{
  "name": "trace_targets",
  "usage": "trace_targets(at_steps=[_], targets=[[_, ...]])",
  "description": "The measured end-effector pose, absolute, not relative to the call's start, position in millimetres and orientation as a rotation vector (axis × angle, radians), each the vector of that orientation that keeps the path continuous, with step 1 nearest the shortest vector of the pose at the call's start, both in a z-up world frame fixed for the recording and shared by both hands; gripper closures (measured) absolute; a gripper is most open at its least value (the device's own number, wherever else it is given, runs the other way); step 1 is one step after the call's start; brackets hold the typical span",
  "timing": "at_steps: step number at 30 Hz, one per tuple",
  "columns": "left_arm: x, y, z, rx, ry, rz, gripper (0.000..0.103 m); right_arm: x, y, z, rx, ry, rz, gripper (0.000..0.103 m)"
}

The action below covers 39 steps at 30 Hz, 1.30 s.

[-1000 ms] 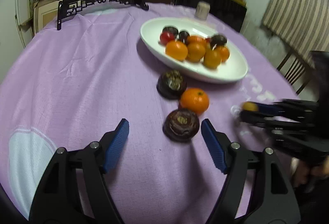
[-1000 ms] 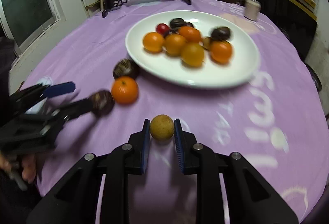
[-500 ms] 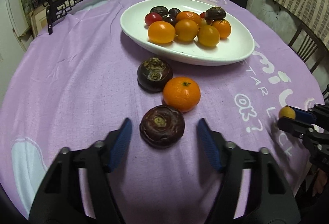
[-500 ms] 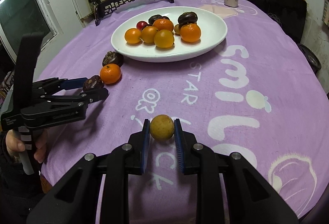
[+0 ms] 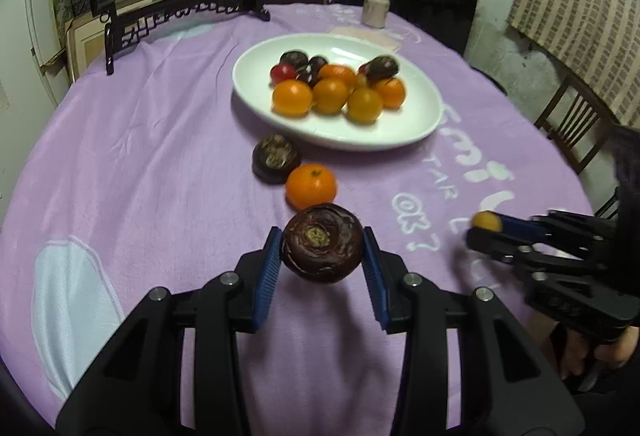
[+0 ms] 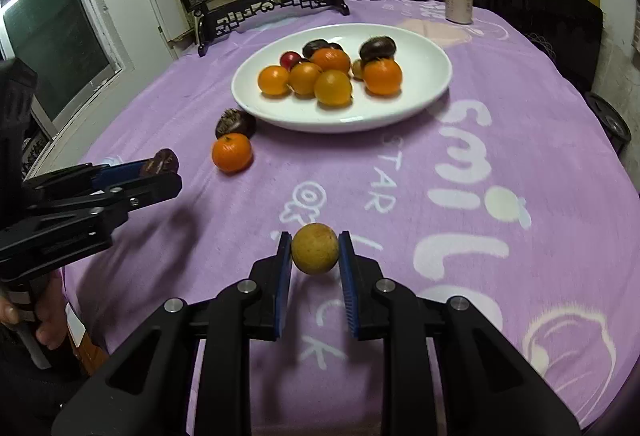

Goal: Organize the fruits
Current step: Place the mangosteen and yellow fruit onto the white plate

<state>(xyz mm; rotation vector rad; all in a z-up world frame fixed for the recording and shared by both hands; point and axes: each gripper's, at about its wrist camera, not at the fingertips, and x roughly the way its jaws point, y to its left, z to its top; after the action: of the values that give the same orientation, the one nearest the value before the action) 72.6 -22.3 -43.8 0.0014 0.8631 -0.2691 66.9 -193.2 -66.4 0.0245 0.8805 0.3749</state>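
The left gripper [image 5: 322,260] is clamped on a round dark purple-brown mangosteen [image 5: 322,243], its blue ribbed pads [image 5: 267,274] pressing the fruit's two sides, with the fruit lifted clear of the purple fleece tablecloth [image 5: 160,164]. Just ahead of its fingertips lies a loose orange tangerine [image 5: 311,185], and touching that on its far-left side a second dark mangosteen [image 5: 276,157]. Farther ahead sits the white oval ceramic plate [image 5: 420,116], heaped with orange and dark fruit. The right gripper [image 6: 315,256] is closed on a small round yellow-brown fruit [image 6: 315,248], pinched between its blue pads [image 6: 284,276] and held above the white lettering on the cloth. Ahead of it and to the left lie the same tangerine [image 6: 232,152] and mangosteen [image 6: 235,123], with the plate [image 6: 432,84] beyond them. A pale cylindrical can [image 6: 459,3] stands past the plate's far-right side.
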Motion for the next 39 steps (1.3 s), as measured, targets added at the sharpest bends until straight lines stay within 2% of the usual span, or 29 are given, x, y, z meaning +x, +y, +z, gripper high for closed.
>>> trace_targets(at_steps=[10, 17, 24, 32, 33, 35, 36, 39], targets=[[112.9, -28.5, -3.8, -0.013, 0.813, -0.263, 0.063, 95.8, -182.2, -21.5, -0.012, 0.779, 0.382, 0.079], [191.4, -38.1, 7.2, -0.005, 0.822, -0.232, 0.063, 150.3, -171.3, -2.7, -0.046, 0.751, 0.370, 0.079], [279.1, -45.5, -13.9, -0.017, 0.898, -0.187, 0.063, 232.5, -166.3, -22.4, -0.043, 0.830, 0.339, 0.079], [286.9, -46.2, -20.4, -0.048, 0.901, -0.213, 0.062, 248.6, -169.7, -34.9, -0.011, 0.846, 0.338, 0.079], [285.6, -46.0, -18.8, -0.051, 0.895, -0.217, 0.061, 248.3, -169.5, -34.2, -0.015, 0.836, 0.337, 0.077], [281.2, -44.6, -14.4, -0.054, 0.870, -0.213, 0.053, 245.9, -170.1, -31.8, -0.028, 0.807, 0.318, 0.057], [280.0, -44.1, -12.4, -0.054, 0.862, -0.209, 0.050, 244.4, -171.2, -30.6, -0.034, 0.792, 0.304, 0.057], [269.1, -38.1, -4.5, -0.076, 0.840, -0.211, 0.050, 236.7, -178.7, -25.1, -0.023, 0.764, 0.279, 0.057]])
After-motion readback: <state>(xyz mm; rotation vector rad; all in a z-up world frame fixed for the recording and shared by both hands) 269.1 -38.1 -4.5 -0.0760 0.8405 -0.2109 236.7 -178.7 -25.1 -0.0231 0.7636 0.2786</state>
